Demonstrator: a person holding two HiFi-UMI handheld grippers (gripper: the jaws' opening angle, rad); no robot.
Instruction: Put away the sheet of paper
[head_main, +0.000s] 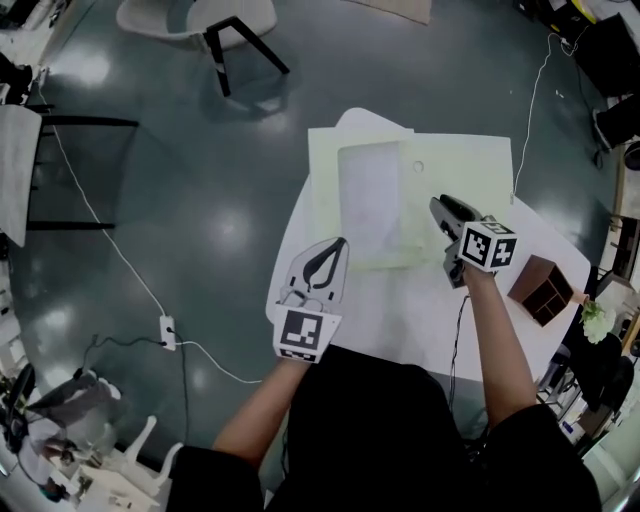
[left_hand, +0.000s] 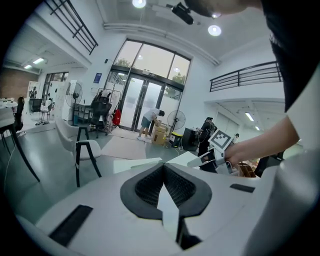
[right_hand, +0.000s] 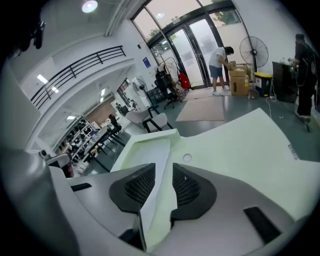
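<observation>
At 12 o'clock on the white counter (head_main: 400, 310) the sheet of paper (head_main: 370, 200) lies flat inside the shallow, raised-rim half of a pale green folder (head_main: 325, 200), and the right gripper (head_main: 440, 205) hangs over the flat cover (head_main: 465, 165) at 3 o'clock of it, fingers (right_hand: 137, 187) apart and empty, while the left gripper (head_main: 338, 245) at 7 o'clock has its fingers (left_hand: 150, 187) closed on nothing. I judge the cover must now be folded over: better to pinch its thin, stiff free edge and swing it slowly, so the light, smooth sheet does not slide out of that matte half.
</observation>
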